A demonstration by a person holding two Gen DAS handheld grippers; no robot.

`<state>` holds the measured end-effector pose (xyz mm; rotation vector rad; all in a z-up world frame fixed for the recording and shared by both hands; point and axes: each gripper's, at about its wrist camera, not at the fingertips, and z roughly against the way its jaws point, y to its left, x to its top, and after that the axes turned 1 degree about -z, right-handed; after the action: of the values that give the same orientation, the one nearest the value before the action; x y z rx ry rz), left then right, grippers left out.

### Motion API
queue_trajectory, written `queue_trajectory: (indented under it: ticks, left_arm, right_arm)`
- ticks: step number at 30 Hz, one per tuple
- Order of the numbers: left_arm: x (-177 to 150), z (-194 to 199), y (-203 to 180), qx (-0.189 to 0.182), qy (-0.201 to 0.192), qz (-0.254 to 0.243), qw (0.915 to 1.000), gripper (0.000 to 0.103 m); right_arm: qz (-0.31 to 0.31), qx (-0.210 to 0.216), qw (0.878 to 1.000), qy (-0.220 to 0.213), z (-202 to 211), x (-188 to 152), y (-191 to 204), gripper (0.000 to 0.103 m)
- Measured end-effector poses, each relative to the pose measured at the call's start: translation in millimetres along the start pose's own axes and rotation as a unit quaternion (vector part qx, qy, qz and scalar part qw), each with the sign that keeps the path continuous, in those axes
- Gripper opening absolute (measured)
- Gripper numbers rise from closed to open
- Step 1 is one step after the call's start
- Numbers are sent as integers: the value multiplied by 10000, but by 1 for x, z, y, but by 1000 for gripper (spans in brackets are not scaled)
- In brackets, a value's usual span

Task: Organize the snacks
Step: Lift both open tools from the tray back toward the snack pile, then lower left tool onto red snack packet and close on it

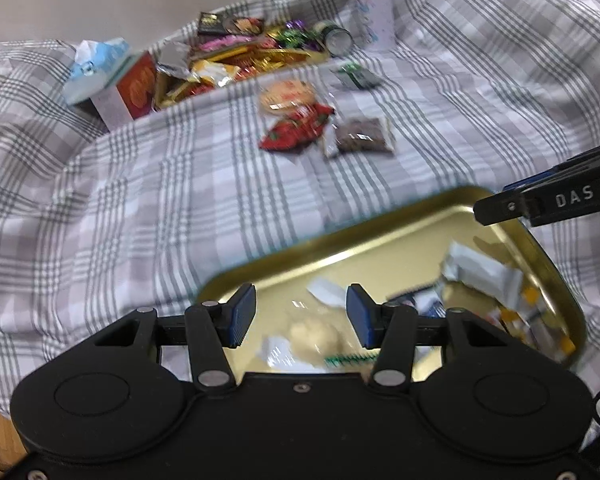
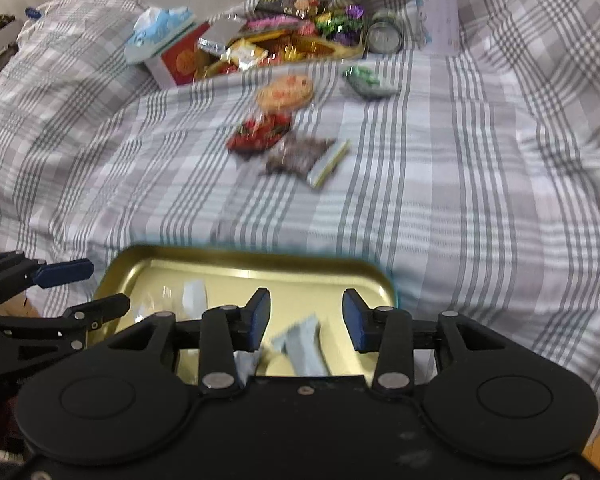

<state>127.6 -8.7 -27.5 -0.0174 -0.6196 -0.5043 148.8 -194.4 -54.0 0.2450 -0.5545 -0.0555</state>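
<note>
My left gripper (image 1: 300, 316) is open and holds nothing. It hangs over the near gold tray (image 1: 260, 268), above a clear-wrapped pale cookie (image 1: 314, 334). White wrappers (image 1: 480, 276) lie in the tray's right end. My right gripper (image 2: 306, 316) is also open, over the same gold tray (image 2: 240, 258) and a grey-white wrapper (image 2: 304, 344). Farther out on the checked bedspread lie a round cracker packet (image 1: 286, 96), a red packet (image 1: 296, 130), a dark brown packet (image 1: 360, 136) and a green packet (image 1: 356, 74).
A second gold tray (image 2: 352, 53) heaped with snacks sits at the back. A tissue box (image 2: 160, 36) stands to its left, a small jar (image 2: 384, 38) and a purple bottle (image 2: 436, 4) to its right. Bare bedspread lies between the two trays.
</note>
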Motion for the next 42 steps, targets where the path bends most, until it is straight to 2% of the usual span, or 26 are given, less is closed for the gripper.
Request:
queue_trajectory:
  ticks: [7,10,13,24,31,37,42]
  left_arm:
    - [24,-14,15,145,-226,164,9995,57]
    - [34,-21,19,119,-290,230,9992,56]
    - [45,-30,24,-2,-319,350,9989,56]
    - [78,-64,40,-213,-340,671,9969,56]
    - [93,-84,44,-373,-381,538,9971,56]
    - [108,-94,43,-679,-502,315,9959,56]
    - [122,-107,42,-665,-530,129,9963,56]
  right_arm:
    - [22,-98,9991,-403,-6,30,1,47]
    - [-24,-162,9982,-569,-9,42,-1,54]
    - [-108,-229,9975,-660,-14,53,-6,55]
    - [-377,-332,9976,-477,-48,71,-17,56]
    - [-369,-326,9982,-337,-67,77,-16,56]
    - [-390,-306,9984,-278,-73,80,-18,56]
    - [-454,-284,9983,-246,-76,80,-21,56]
